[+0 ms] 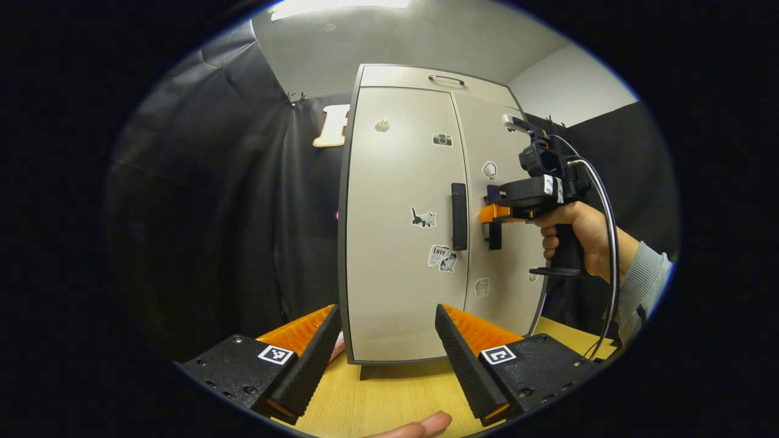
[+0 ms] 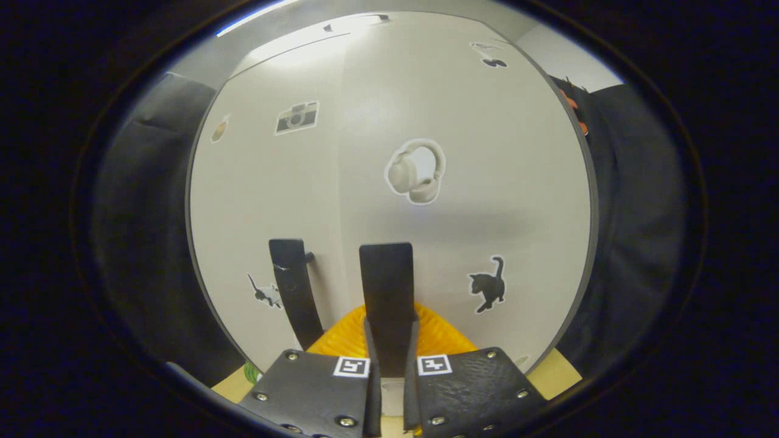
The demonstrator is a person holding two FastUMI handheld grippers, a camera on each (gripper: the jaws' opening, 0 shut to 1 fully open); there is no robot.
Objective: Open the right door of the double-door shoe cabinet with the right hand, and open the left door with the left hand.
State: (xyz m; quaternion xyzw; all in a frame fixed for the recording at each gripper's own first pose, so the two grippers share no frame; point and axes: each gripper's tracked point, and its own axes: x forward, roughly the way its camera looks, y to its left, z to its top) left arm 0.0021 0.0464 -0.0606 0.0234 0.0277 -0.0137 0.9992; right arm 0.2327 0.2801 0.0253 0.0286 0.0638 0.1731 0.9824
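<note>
The beige shoe cabinet (image 1: 395, 292) stands upright on the table, both doors looking flush. In the left gripper view the left door's black handle (image 1: 459, 216) is straight ahead at mid height. My left gripper (image 1: 389, 359) sits low in front of the cabinet's base, open, with nothing between its fingers. My right gripper (image 1: 494, 222), held by a hand (image 1: 575, 234), grips the right door's handle. In the right gripper view the right gripper (image 2: 387, 340) is shut on that black handle (image 2: 386, 286). The left door's handle (image 2: 295, 292) stands just to its left.
The cabinet rests on a light wooden table (image 1: 389, 395), whose near edge lies below my left gripper. A fingertip (image 1: 420, 426) shows at the bottom of the left gripper view. Black cloth walls surround the cabinet. A cable (image 1: 608, 243) loops down from the right gripper.
</note>
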